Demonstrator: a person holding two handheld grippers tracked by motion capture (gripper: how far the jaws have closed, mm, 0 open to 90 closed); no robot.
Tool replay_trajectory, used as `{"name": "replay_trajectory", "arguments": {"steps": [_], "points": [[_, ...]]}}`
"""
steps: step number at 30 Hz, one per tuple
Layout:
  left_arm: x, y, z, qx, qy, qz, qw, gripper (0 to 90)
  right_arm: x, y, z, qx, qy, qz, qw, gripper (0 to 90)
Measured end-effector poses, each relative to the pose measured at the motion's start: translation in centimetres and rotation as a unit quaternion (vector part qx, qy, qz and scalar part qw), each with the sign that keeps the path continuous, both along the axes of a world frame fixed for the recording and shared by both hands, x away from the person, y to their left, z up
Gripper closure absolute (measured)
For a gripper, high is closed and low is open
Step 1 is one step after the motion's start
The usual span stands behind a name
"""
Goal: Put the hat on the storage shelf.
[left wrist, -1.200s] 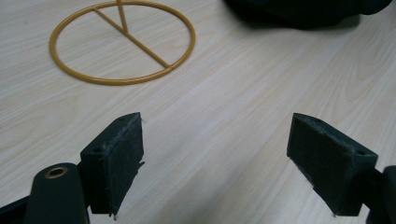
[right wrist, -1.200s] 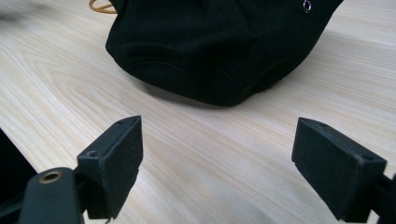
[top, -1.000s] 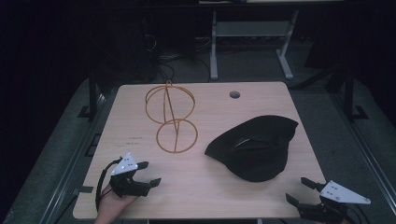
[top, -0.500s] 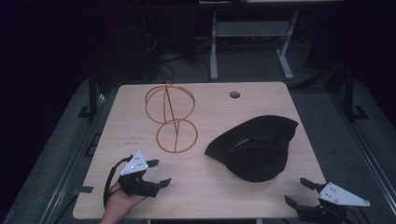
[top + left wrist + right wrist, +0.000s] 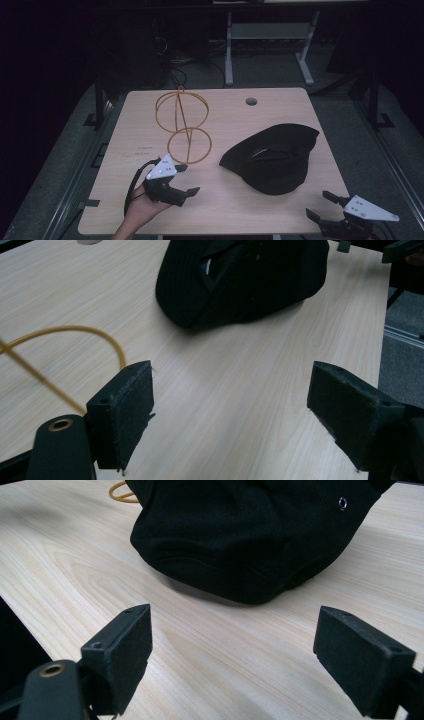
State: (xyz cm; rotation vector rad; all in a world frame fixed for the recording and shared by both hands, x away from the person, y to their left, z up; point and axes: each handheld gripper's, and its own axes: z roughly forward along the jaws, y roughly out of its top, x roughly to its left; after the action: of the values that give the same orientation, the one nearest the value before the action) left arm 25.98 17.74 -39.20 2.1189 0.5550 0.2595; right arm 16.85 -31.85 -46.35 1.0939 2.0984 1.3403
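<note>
From where I sit the tabletop (image 5: pixel 280 210) is the biggest thing in front of me, pale wood grain, with a small round hole (image 5: pixel 251 101) near its far edge. Beyond it I see a dark floor and the legs of a light metal frame (image 5: pixel 267 47).

Next in size is the black cap (image 5: pixel 272 157), lying on the right half of the tabletop. In the left gripper view it sits ahead of my jaws across a stretch of bare wood, well apart from them. In the right gripper view its rounded back with a small metal eyelet (image 5: pixel 342 502) lies just ahead, nearer, with a short strip of wood between.

Left of the cap stands a yellow wire stand (image 5: pixel 182 125): a ring flat on the tabletop, an upright rod and crossed hoops on top. It stands near the cap without touching it. Its base ring curves in just beside my left jaw in the left gripper view.

My left claw (image 5: pixel 187 179) is held in a hand (image 5: pixel 137 212) over the near left of the tabletop, jaws wide apart and holding nothing, between the wire stand and the near edge. My right claw (image 5: pixel 322 205) hangs at the near right corner, jaws spread too, nothing in them.
</note>
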Motion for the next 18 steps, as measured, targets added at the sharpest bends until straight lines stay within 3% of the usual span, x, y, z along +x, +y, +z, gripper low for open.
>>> {"name": "replay_trajectory", "arguments": {"steps": [18], "points": [[1.8,-6.3,1.1,0.024,-0.002,-0.057,0.9981,19.2,-0.2,-0.5,0.1,0.005,-0.002,0.0,1.0,15.4]]}}
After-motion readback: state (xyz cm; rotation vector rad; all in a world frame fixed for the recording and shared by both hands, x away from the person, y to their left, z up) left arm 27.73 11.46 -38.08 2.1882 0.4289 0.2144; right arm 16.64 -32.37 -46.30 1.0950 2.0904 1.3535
